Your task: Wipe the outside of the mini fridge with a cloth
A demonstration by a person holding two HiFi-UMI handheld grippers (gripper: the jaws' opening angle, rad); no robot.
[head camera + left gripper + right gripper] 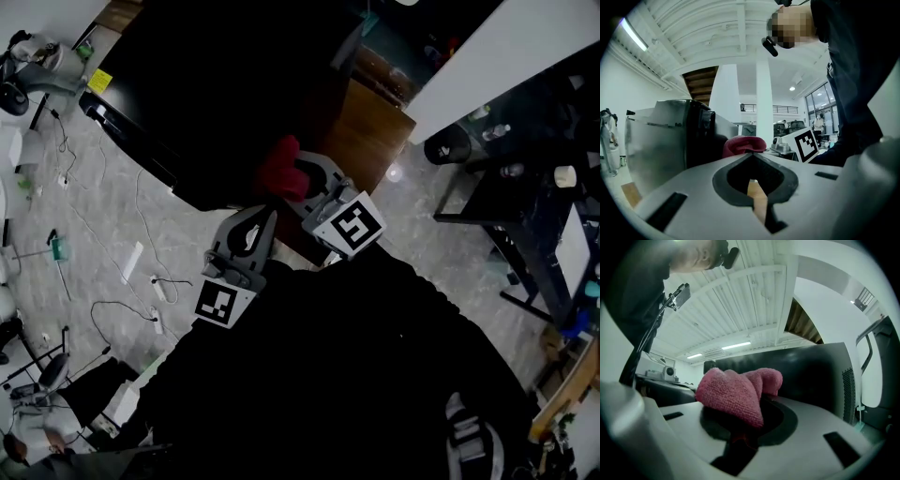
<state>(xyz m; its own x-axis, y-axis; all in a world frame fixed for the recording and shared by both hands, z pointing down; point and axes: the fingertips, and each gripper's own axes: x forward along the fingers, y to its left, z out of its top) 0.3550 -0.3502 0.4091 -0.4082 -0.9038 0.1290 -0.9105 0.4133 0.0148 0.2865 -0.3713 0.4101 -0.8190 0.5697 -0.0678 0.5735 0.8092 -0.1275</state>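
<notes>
Fingers of my left gripper [751, 155] were shut, empty. My right gripper [302, 180] clamped only a fold of the fluffy red terry cloth [733, 392], near the glossy black mini fridge [811, 376]. I judged a hard wipe could drag the cloth loose.

The left gripper [266, 221] points up and away from the person's dark-clad body. Its fingers [693, 187] are closed tip to tip with nothing between them. The right gripper [302, 178] sits just beside it, slightly further forward and angled much the same way, its fingers [811, 427] clamped on a red cloth [736, 392]. The left marker cube [225, 305] and the right marker cube [347, 225] lie near the torso. The arms cannot be made out against the dark clothing.
</notes>
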